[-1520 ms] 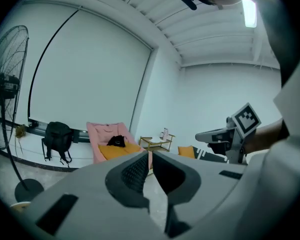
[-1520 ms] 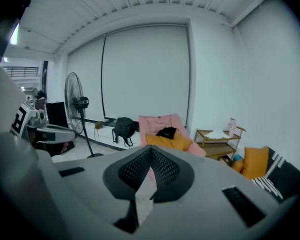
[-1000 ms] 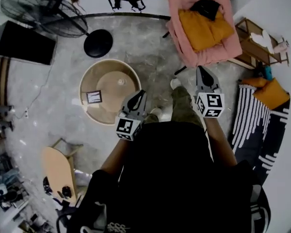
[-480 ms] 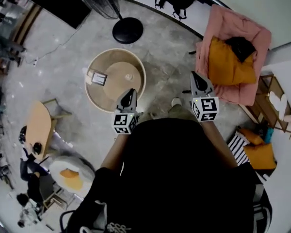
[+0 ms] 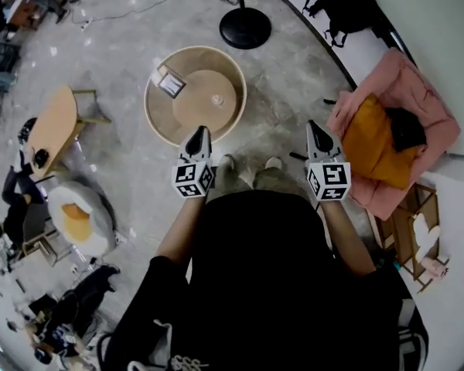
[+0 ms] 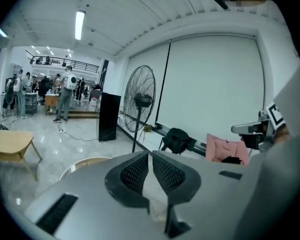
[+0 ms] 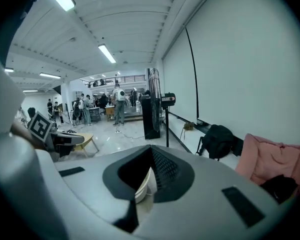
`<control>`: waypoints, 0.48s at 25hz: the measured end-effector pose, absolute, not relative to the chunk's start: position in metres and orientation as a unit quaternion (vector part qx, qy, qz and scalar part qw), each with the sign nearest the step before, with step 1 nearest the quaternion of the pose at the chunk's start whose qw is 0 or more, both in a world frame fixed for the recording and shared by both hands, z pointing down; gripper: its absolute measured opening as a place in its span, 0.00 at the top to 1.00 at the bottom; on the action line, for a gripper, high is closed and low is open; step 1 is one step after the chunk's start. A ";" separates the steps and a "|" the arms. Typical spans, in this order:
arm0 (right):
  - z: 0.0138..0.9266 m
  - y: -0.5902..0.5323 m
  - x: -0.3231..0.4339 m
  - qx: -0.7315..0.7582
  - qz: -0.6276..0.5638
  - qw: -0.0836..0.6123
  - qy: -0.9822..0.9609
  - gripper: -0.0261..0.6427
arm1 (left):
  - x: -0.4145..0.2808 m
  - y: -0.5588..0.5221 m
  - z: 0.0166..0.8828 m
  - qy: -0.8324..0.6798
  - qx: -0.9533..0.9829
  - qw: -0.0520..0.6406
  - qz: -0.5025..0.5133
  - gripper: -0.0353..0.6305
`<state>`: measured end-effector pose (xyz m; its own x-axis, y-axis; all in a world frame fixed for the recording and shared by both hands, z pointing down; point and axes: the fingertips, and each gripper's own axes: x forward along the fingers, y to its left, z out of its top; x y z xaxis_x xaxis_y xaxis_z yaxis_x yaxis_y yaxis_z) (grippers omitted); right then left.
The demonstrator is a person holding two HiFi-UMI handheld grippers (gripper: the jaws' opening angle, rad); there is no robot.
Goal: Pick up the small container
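L gripper (image 5: 199,132), R gripper (image 5: 313,126), 1 table (image 5: 158,125), 1 sm. container (image 5: 216,99)

Round wooden table (image 5: 156,118), fan base (image 5: 245,28), pink armchair (image 5: 429,118), orange cushion (image 5: 371,145), black backpack (image 5: 348,2)

The head camera looked steeply down from above the person onto the floor, taking in the left gripper (image 5: 199,130), the right gripper (image 5: 315,124) and a round table (image 5: 161,122) just ahead. Each gripper camera sat close behind its own jaws, facing level across the hall. Both caught the standing fan (image 6: 140,98) and pink chair (image 6: 217,148), also seen from above.
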<state>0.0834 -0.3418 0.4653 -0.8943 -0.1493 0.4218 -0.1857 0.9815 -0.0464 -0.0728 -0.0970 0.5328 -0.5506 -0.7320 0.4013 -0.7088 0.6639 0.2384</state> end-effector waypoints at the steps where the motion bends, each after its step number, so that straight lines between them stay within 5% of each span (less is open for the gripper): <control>1: 0.469 -0.343 0.081 0.082 0.046 0.219 -0.971 0.93 | -0.074 -0.094 0.539 -0.883 0.402 0.241 -0.020 0.88; 12: 0.539 -0.306 0.010 0.004 0.011 0.286 -0.958 0.93 | -0.127 -0.085 0.658 -0.887 0.379 0.266 -0.007 0.88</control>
<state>0.0101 -0.3059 0.5385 -0.8359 -0.0018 0.5489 -0.0139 0.9997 -0.0180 -0.1274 -0.0847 0.6582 -0.5721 -0.6751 0.4658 -0.6677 0.7131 0.2135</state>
